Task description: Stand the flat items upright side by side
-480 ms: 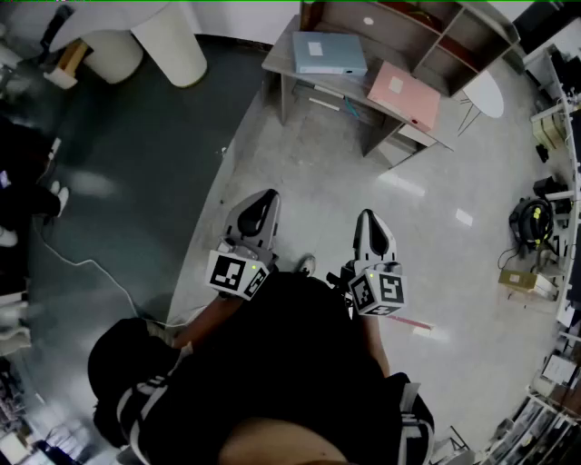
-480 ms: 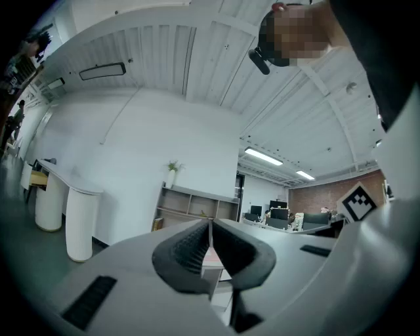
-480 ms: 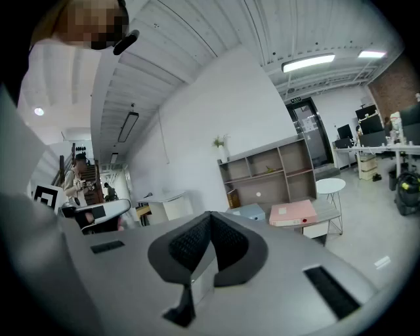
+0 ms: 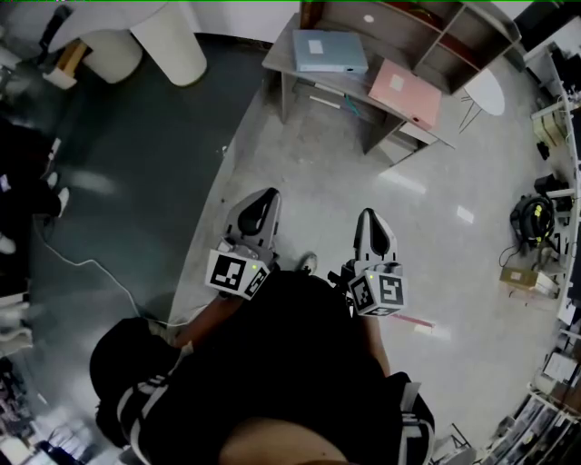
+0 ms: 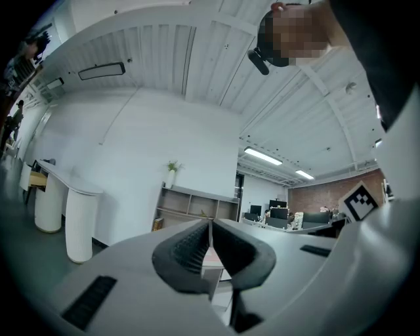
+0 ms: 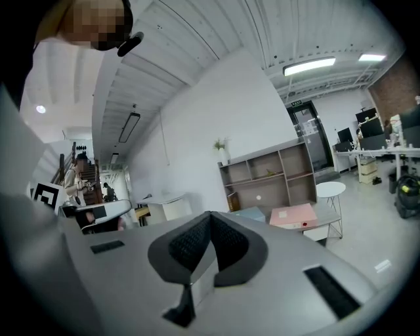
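Observation:
Two flat binders lie on a low grey table (image 4: 281, 56) ahead: a blue binder (image 4: 329, 52) on the left and a pink binder (image 4: 405, 93) on the right. The right gripper view shows the pink binder (image 6: 293, 214) and the blue binder (image 6: 249, 214) lying flat. My left gripper (image 4: 259, 202) and right gripper (image 4: 369, 221) are held close to my body, well short of the table. Both are shut with nothing between their jaws. The left gripper (image 5: 210, 226) points level at the room; the right gripper (image 6: 209, 218) points toward the shelf.
A wooden shelf unit (image 4: 408, 27) stands behind the table. A small round white table (image 4: 486, 93) is to its right. White cylindrical pedestals (image 4: 172, 41) stand at the far left. A cable (image 4: 82, 263) trails on the dark floor at left. Boxes and gear (image 4: 531, 222) sit at right.

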{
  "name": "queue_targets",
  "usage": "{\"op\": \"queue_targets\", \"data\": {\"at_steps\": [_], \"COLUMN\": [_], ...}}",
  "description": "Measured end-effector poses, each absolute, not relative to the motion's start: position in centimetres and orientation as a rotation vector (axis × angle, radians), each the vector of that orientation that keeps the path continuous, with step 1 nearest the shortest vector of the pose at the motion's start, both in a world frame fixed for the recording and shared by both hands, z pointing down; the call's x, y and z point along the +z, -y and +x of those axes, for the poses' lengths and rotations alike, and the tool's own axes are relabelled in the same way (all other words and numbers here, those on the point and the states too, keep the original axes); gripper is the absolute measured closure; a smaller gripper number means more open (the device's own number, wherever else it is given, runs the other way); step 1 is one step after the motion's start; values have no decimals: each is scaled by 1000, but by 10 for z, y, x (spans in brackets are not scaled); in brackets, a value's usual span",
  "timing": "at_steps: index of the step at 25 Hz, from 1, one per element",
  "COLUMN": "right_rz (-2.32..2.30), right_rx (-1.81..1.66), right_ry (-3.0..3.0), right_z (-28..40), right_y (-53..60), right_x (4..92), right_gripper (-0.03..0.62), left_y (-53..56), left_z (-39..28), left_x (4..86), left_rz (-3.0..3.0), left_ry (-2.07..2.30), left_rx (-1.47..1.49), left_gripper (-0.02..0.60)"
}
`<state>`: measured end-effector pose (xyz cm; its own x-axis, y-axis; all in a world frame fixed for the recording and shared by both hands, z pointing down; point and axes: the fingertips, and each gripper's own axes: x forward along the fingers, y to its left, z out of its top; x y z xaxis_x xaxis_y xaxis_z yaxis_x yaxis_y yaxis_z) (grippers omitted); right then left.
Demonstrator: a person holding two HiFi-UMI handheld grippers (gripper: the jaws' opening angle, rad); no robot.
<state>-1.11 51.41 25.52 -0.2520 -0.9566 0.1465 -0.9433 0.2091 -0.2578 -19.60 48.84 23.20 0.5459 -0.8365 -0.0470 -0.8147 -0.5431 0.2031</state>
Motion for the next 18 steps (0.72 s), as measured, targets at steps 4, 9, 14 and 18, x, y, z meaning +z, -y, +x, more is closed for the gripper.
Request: {"op": "queue_targets", "data": {"at_steps": [4, 9, 14, 18], "right_rz": [-1835, -1870, -1880, -1893], "right_rx": [-379, -495, -495, -506], "right_ry": [-2376, -2447, -2446, -2443], "right_z": [-17, -21, -34, -51], "right_y": [-510, -503, -494, -484], "right_x": [240, 272, 273, 274], "right_gripper": [508, 344, 344, 344], "left_y": [-491, -481, -471, -462], "left_z": [-198, -206, -224, -239], "left_x": [222, 246, 248, 250], "left_rz": [2710, 2653, 2630, 2634], "left_ry": [1397, 1350, 1363, 1352], "left_rx": [-250, -166, -180, -177], "left_gripper": [542, 377, 377, 377]}}
